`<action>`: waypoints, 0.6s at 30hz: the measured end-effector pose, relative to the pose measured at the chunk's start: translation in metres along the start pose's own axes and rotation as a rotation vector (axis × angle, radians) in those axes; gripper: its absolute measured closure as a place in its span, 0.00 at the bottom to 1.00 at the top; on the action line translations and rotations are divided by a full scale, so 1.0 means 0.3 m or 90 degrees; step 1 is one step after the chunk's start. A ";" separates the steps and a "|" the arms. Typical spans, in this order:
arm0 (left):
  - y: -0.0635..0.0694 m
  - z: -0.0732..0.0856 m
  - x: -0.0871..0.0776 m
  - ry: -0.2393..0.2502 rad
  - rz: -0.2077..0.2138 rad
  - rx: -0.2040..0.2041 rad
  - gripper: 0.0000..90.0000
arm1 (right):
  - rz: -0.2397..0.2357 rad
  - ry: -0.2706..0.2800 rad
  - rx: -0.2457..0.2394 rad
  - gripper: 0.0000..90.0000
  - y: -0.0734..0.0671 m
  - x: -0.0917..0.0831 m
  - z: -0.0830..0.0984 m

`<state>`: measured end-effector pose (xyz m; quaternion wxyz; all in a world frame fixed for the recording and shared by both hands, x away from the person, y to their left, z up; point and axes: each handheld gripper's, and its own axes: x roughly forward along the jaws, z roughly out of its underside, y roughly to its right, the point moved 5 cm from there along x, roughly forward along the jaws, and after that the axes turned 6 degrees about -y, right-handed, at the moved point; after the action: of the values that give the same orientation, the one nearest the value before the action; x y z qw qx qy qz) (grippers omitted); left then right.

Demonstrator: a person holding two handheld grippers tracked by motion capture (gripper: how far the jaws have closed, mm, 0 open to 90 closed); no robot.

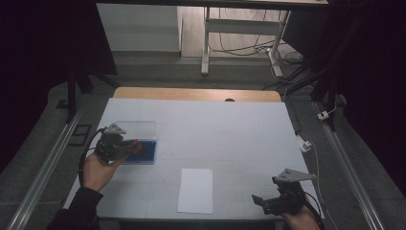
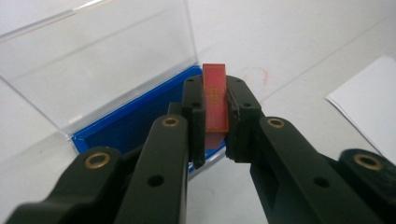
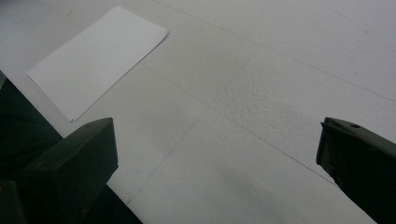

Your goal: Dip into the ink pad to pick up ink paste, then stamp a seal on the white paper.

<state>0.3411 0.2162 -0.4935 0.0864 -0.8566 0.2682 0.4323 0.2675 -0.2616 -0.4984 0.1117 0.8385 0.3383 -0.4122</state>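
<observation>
Left claw [image 2: 215,114] around one red card [image 2: 215,100] (one blue case [image 2: 126,123] behind)

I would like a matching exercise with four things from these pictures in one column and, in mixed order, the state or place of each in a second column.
Column one:
1. red card
2. blue case
3. white sheet
4. right gripper

Column two:
A. lies flat on the table near the front edge
B. jaws wide apart, nothing between them
C. clamped upright between the jaws of the left gripper
D. stands open, its clear lid raised

Right pairs: 1-C, 2-D, 3-A, 4-B.
</observation>
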 end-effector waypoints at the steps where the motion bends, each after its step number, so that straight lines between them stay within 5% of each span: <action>1: 0.008 -0.001 -0.004 0.000 0.000 0.005 0.88 | 0.000 0.001 0.000 0.00 0.001 -0.001 0.000; 18: 0.127 -0.025 -0.041 0.018 0.050 0.053 0.88 | -0.004 -0.004 -0.007 0.00 -0.002 0.000 0.001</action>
<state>0.3202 0.1861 -0.4760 0.1009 -0.8473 0.3202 0.4115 0.2668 -0.2613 -0.4987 0.1163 0.8353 0.3430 -0.4136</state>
